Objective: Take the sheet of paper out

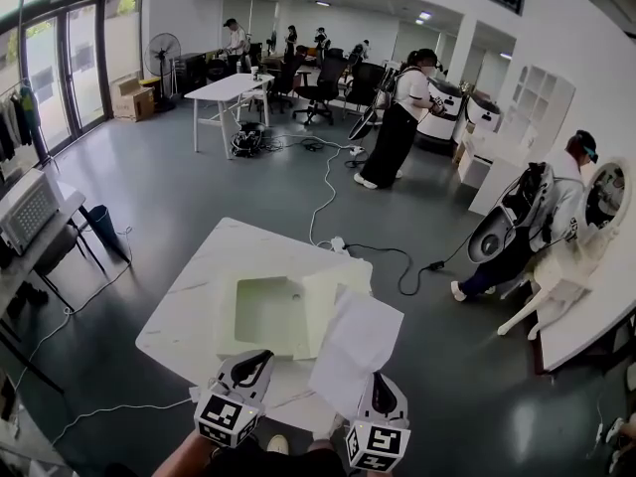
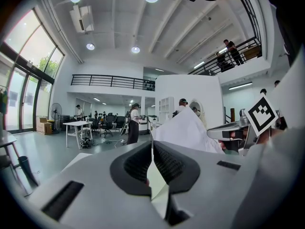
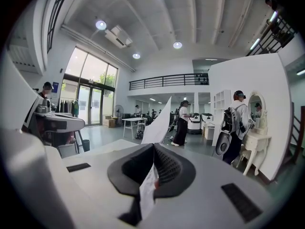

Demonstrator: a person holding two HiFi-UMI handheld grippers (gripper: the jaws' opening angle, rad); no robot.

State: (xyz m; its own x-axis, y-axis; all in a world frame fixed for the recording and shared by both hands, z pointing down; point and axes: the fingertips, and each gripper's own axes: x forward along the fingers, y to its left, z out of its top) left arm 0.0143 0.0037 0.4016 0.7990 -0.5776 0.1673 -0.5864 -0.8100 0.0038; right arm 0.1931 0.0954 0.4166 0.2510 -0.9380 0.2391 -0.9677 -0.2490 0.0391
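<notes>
A pale green folder (image 1: 266, 311) lies open on the white table (image 1: 184, 311). My left gripper (image 1: 260, 356) is at the folder's near edge and is shut on it; the left gripper view shows the green strip of the folder (image 2: 157, 182) pinched between the dark pads (image 2: 136, 163). My right gripper (image 1: 379, 378) is shut on the near edge of a white sheet of paper (image 1: 353, 341). The sheet stands up and tilts away over the folder's right side. In the right gripper view the sheet of paper (image 3: 159, 123) rises from the closed jaws.
The table's near edge is just below both grippers. A black cable (image 1: 328, 192) snakes over the grey floor beyond it. One person (image 1: 397, 127) stands mid-room; another (image 1: 552, 217) is at a white dresser on the right. A machine on a stand (image 1: 30, 212) is at the left.
</notes>
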